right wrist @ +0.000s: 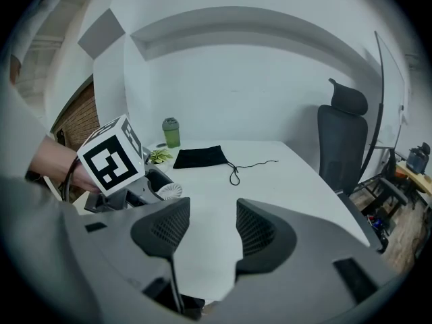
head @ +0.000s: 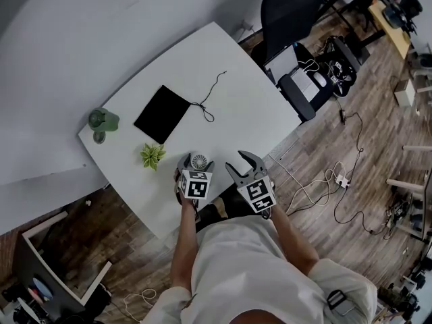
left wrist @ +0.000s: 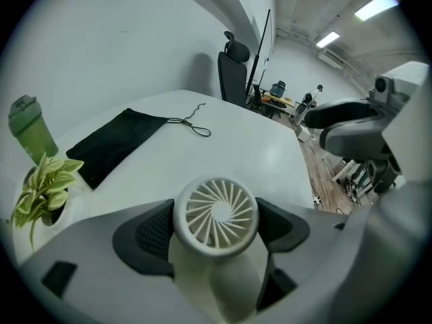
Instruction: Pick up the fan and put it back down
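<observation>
A small white handheld fan with a round grille sits between the jaws of my left gripper, which is shut on it just below the fan's head. In the head view the fan is over the near edge of the white table. Whether it touches the tabletop cannot be told. My right gripper hovers just to the right of it, open, with nothing between its pads. From the right gripper view the fan shows beside the left gripper's marker cube.
A black drawstring pouch lies mid-table with its cord trailing right. A small potted plant and a green bottle stand at the table's left. A black office chair and floor cables are beyond the right edge.
</observation>
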A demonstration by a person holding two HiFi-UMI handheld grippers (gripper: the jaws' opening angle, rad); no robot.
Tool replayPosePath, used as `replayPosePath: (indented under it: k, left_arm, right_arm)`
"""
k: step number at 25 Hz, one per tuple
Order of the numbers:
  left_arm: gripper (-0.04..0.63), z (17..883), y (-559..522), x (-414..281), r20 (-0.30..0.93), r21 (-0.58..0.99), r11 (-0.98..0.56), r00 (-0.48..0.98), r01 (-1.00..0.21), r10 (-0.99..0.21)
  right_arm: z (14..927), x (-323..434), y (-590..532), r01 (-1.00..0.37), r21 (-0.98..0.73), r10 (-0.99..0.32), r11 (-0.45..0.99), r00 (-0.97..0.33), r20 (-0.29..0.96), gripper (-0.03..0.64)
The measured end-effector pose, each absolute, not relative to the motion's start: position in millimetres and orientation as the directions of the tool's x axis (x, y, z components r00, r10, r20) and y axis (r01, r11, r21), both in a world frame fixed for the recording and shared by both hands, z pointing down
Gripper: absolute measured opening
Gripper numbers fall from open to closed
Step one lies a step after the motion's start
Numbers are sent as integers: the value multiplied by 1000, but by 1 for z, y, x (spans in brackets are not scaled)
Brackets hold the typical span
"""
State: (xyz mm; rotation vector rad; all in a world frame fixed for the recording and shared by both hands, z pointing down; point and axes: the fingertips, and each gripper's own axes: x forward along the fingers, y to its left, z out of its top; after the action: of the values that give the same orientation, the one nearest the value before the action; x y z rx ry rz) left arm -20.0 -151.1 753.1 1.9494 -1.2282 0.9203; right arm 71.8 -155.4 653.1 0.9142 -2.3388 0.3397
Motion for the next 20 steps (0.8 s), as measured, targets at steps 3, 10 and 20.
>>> replayPosePath:
  k: [3, 10, 20]
  left_arm:
    - [370, 753, -151, -19, 819, 157, -352, 321, -923, -476]
    - [374, 751, -147, -19, 805, 160, -368, 337, -916, -489]
    - [379, 711, -145, -28, 743, 126, -388, 346, -913, -573]
  right_arm:
    - [651, 75, -155, -692, -15, -540, 722, -577, 613, 219]
    - [648, 79, -150, -706, -2, -559, 708, -562, 610, 219]
    - [633, 76, -138, -714, 22, -588, 700, -559, 585, 219]
